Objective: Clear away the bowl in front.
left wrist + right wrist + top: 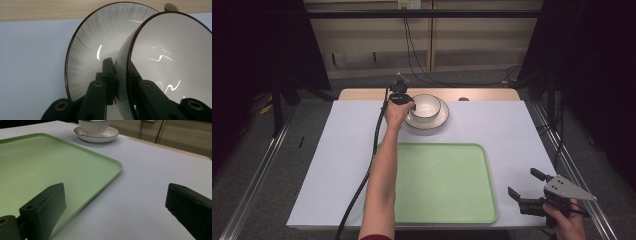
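right tongs (pixel 526 186): parked at the near right corner of the tabletop (pixel 337 165), jaws spread wide, holding nothing. Too far off to catch anything if it slips up front.

tray (pixel 462 150): green, bare, sitting mid-tabletop between the near edge and the dishes. Probably the drop spot, but raised rim all round, so a low carry could clip a dish on it.

arm (pixel 382 175): stretched way out across the tray's left side. Long reach, shaky leverage, easy wobble on a lift.

left tongs (pixel 409 105): at the far end, pinching the bowl's left wall, one jaw inside, one outside, wedged down between bowl and plate. Pretty thin bite on a slick glazed wall.

bowl (pixel 175 50): white, dark rim, sitting in the plate near the far edge. Main worry: gripped on one side only, so could tip away from the jaws on lifting and swing or slide out. Glossy wall = not much friction either.

plate (pixel 95 42): right under the bowl, outer jaw looks to be touching or almost touching it, hard to tell which. Could get dragged or rattled along if that jaw snags it, or bumped toward the bare wood strip (pixel 492 94) beyond.

squeeze: too soft and the bowl drops back and chips the plate, too hard and ceramic might skate out sideways.

safest guess: straight slow lift, bowl kept level, well clear of the plate rim before swinging to the tray.
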The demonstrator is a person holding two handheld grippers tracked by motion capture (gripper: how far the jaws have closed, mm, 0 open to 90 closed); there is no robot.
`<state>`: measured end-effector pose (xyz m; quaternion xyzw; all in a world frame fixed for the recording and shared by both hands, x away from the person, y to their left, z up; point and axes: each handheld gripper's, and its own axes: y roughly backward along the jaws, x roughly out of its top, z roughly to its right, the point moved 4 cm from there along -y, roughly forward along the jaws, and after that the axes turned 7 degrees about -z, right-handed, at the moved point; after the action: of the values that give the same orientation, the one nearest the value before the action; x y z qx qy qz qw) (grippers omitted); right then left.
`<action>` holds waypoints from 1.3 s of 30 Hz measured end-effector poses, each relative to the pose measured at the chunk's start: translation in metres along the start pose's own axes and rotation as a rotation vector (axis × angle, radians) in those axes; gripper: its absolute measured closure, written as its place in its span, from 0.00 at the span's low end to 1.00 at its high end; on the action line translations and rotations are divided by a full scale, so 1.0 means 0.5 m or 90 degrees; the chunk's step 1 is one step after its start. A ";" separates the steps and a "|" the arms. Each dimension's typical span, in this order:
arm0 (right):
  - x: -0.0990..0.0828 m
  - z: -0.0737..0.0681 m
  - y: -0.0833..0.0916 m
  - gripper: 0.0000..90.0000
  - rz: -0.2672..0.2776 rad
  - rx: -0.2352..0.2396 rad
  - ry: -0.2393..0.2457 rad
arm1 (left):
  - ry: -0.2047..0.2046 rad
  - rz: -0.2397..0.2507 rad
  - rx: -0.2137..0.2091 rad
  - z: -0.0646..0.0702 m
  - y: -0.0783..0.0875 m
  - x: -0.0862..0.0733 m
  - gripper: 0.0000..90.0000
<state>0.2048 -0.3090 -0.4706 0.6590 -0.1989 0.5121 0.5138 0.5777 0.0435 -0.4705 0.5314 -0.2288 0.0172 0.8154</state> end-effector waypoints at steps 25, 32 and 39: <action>0.001 0.000 0.000 0.03 0.011 -0.020 0.003 | -0.018 0.005 -0.017 0.011 0.079 -0.001 0.92; 0.002 0.000 -0.001 0.03 0.011 -0.018 0.003 | -0.030 0.003 -0.025 0.020 0.106 -0.006 0.92; 0.002 0.000 -0.001 0.03 0.014 -0.019 0.005 | -0.054 0.004 -0.020 0.032 0.129 -0.013 0.92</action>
<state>0.2059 -0.3086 -0.4700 0.6469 -0.2118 0.5172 0.5188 0.5490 0.0591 -0.4122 0.5180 -0.2652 -0.0061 0.8132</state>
